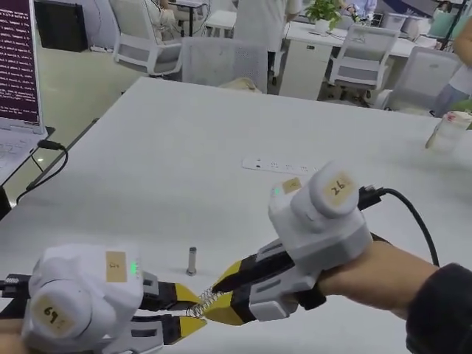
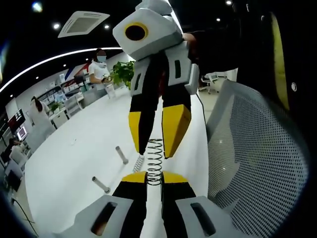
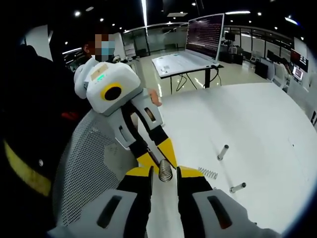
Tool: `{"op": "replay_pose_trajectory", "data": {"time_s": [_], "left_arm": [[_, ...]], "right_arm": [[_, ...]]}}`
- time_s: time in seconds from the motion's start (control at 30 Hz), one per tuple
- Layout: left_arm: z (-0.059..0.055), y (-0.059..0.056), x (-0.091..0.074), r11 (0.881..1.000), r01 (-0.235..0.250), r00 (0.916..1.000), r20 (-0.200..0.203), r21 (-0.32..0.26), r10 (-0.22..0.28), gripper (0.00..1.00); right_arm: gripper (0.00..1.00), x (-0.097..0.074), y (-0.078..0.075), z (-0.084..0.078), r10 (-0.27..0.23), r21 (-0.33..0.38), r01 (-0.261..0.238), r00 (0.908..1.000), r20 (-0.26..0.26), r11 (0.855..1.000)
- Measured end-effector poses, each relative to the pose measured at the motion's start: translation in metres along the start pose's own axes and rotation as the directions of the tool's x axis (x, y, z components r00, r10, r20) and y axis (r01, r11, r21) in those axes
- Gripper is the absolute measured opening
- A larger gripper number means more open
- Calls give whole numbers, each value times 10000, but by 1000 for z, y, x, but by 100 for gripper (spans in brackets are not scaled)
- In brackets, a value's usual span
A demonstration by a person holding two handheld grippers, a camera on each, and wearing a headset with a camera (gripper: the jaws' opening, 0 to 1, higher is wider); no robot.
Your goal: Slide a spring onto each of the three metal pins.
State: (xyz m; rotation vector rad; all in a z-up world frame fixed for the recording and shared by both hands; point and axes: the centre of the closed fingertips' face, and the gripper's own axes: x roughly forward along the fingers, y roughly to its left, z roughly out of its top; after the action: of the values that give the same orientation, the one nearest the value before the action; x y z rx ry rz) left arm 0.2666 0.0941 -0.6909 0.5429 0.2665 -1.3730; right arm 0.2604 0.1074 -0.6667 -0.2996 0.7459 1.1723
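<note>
A small steel spring [image 1: 203,301] hangs in the air between my two grippers near the table's front edge. My left gripper [image 1: 193,311] comes from the lower left and is shut on the spring's [image 2: 154,161] near end [image 2: 154,177]. My right gripper [image 1: 212,299] faces it from the right. Its yellow jaws stand on either side of the spring's [image 3: 165,171] other end with a gap, so it is open [image 3: 165,173]. One metal pin [image 1: 192,260] stands upright just behind the grippers. A second pin [image 3: 237,187] lies on its side, with a loose spring [image 3: 208,172] beside it.
A white power strip [image 1: 284,166] lies mid-table and a pale jar [image 1: 446,133] stands at the far right edge. A laptop [image 1: 16,74] with a black cable sits on the left. A grey mesh chair back [image 2: 252,148] is close behind the grippers.
</note>
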Motion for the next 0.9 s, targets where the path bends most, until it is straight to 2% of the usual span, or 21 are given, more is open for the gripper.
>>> {"op": "replay_pose_trajectory", "data": {"time_s": [0.3, 0.9], "left_arm": [[7, -1, 0, 10000, -8, 9999, 169, -50, 9, 2], [10, -1, 1, 9997, 9, 9996, 290, -240, -2, 2]], "right_arm": [[13, 4, 0, -1, 42, 172, -42, 10000, 32, 9998], [9, 5, 0, -3, 92, 269, -89, 9999, -77, 9996]]}}
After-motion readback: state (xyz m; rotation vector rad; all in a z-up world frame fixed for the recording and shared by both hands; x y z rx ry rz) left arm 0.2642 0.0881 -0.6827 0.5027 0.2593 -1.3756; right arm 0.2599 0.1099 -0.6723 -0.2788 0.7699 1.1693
